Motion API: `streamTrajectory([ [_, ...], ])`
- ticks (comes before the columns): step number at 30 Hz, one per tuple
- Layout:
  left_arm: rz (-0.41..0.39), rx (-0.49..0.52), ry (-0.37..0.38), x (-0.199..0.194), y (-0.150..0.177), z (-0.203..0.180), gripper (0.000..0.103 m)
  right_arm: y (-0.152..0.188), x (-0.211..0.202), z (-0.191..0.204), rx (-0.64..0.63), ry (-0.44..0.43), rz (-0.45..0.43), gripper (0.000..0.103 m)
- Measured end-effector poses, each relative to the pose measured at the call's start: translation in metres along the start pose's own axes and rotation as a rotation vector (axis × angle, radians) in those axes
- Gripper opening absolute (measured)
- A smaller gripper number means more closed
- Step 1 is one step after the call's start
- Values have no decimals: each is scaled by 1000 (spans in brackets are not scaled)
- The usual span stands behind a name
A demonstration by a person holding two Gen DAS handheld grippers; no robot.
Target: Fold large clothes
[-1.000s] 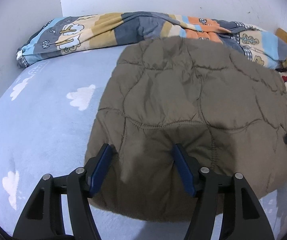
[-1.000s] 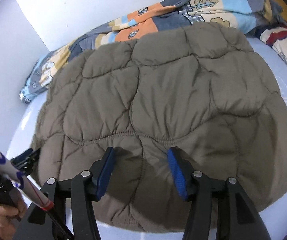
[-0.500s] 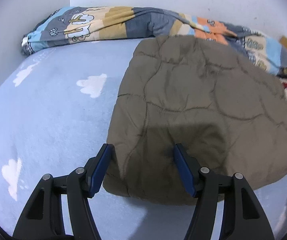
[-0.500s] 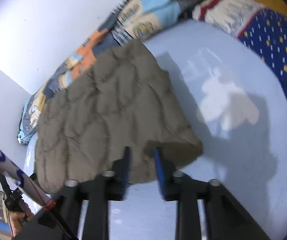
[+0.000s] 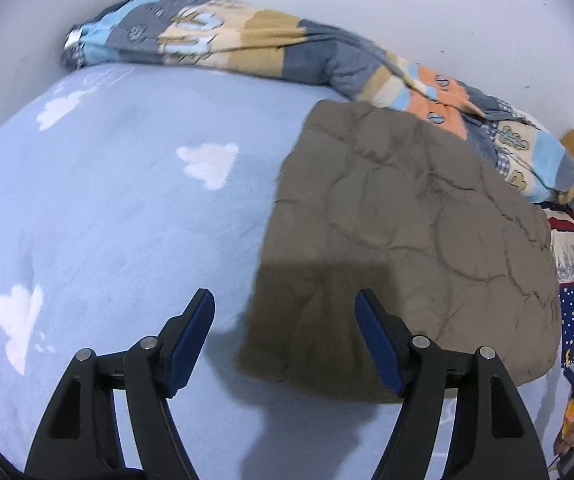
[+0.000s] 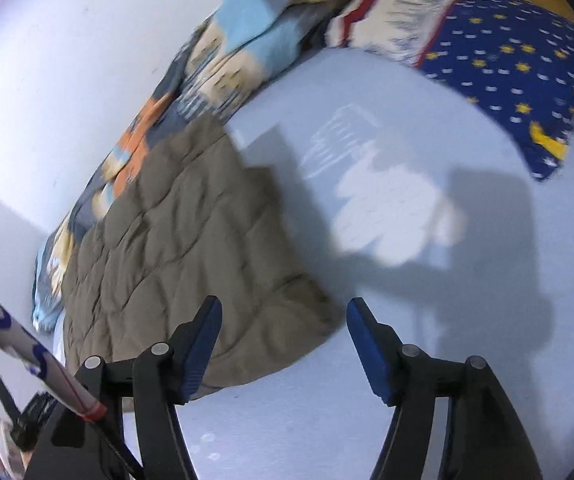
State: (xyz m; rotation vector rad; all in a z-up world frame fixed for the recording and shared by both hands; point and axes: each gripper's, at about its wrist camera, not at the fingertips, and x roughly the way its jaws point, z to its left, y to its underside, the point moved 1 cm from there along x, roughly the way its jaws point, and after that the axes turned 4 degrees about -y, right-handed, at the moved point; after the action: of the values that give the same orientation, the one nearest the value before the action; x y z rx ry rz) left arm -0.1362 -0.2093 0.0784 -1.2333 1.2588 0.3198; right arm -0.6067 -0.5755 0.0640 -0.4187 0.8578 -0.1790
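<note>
folded quilted jacket point(image 5: 407, 232), long axis toward wall

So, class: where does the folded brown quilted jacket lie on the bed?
In the left wrist view the brown quilted jacket lies right of centre on the cloud-print sheet, its far edge against the patchwork blanket along the wall.

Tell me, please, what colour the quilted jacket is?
Olive-brown jacket; clearest in the left wrist view.

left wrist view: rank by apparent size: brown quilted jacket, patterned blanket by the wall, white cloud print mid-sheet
1. brown quilted jacket
2. patterned blanket, though it lies farther off, so the gap is unsure
3. white cloud print
</note>
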Motion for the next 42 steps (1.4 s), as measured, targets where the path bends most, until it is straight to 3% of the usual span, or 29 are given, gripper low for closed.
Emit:
streamTrajectory([
  [5, 94, -117, 29, 10, 9, 24, 72, 5, 7, -28, 177, -90, 45, 70],
  [14, 133, -218, 131, 10, 15, 35, 72, 11, 18, -22, 249, -151, 68, 71],
  [22, 219, -309, 211, 33, 23, 35, 72, 13, 29, -33, 354, -173, 73, 72],
  [33, 194, -397, 240, 47, 31, 29, 75, 25, 53, -33, 448, -228, 92, 72],
  [39, 234, -549, 344, 68, 40, 37, 77, 31, 67, -34, 509, -248, 63, 77],
  [42, 230, -564, 356, 74, 39, 35, 78, 32, 75, -36, 535, -264, 50, 80],
])
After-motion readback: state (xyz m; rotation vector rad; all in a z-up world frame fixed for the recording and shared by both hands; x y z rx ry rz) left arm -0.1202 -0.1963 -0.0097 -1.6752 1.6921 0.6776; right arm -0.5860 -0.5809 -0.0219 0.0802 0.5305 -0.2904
